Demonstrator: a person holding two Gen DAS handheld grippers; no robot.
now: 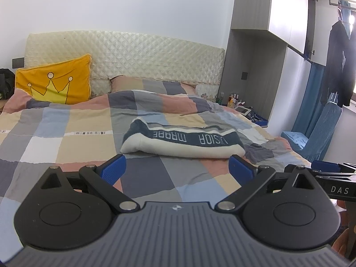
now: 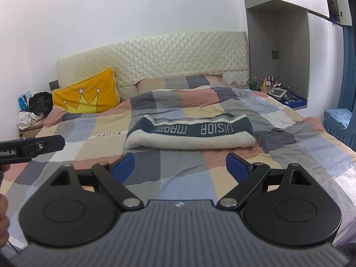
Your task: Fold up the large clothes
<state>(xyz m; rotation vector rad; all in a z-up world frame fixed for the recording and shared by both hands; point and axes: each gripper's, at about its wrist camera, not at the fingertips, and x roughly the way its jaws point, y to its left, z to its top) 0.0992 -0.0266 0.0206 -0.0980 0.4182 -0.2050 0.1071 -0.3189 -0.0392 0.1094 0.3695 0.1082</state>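
A cream and dark teal garment (image 1: 182, 142) with white lettering lies folded into a flat bundle on the checked bedspread (image 1: 66, 138). It also shows in the right wrist view (image 2: 191, 133). My left gripper (image 1: 176, 168) is open and empty, held above the bed short of the garment's near edge. My right gripper (image 2: 180, 164) is open and empty too, also short of the garment. The right gripper's body shows at the right edge of the left wrist view (image 1: 329, 175). The left gripper's body shows at the left edge of the right wrist view (image 2: 31, 148).
A yellow crown pillow (image 1: 55, 82) leans on the quilted headboard (image 1: 133, 53). A niche with bottles and a tablet (image 2: 278, 91) is right of the bed. A blue covered chair (image 1: 311, 133) and hanging dark clothes (image 1: 338, 66) stand at the right. A black bag (image 2: 40, 103) sits left.
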